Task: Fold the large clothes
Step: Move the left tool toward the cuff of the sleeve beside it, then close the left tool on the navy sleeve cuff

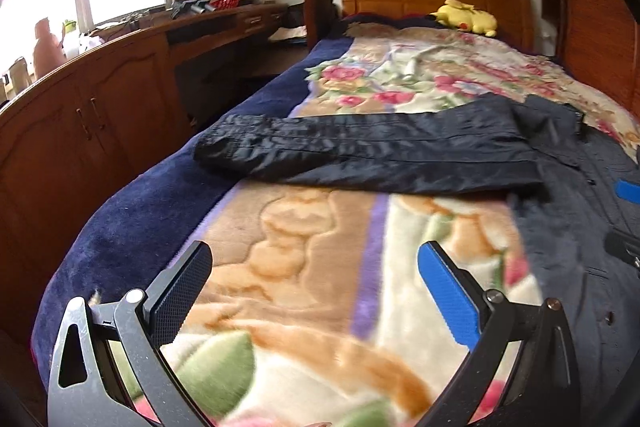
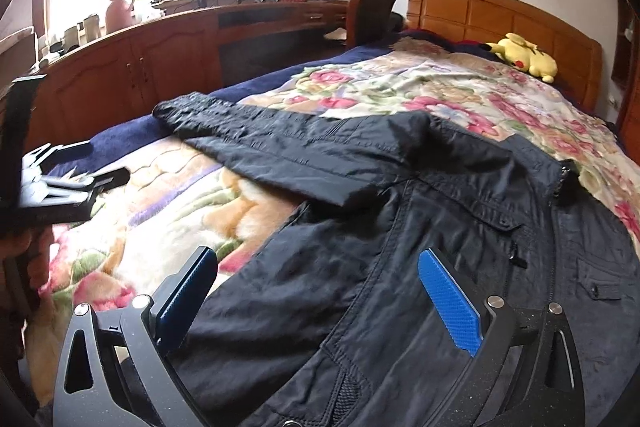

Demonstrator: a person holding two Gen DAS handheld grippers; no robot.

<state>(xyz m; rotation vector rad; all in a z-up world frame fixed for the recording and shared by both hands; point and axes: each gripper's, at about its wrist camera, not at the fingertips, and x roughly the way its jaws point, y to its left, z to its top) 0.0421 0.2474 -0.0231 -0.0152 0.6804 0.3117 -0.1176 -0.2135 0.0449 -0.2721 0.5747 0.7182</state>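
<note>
A dark navy jacket (image 2: pixel 440 235) lies spread on the bed, front up, collar toward the headboard. One sleeve (image 1: pixel 360 147) stretches out to the left across the floral blanket (image 1: pixel 304 247). My left gripper (image 1: pixel 316 291) is open and empty above the blanket, short of the sleeve. It also shows at the left edge of the right wrist view (image 2: pixel 76 183). My right gripper (image 2: pixel 316 291) is open and empty, hovering over the jacket's lower front. Its blue pad shows at the right edge of the left wrist view (image 1: pixel 628 189).
A yellow plush toy (image 2: pixel 524 57) lies by the wooden headboard (image 2: pixel 500 15). A long wooden cabinet and desk (image 1: pixel 100 107) with clutter runs along the bed's left side under the window. A chair (image 2: pixel 372 11) stands by the desk.
</note>
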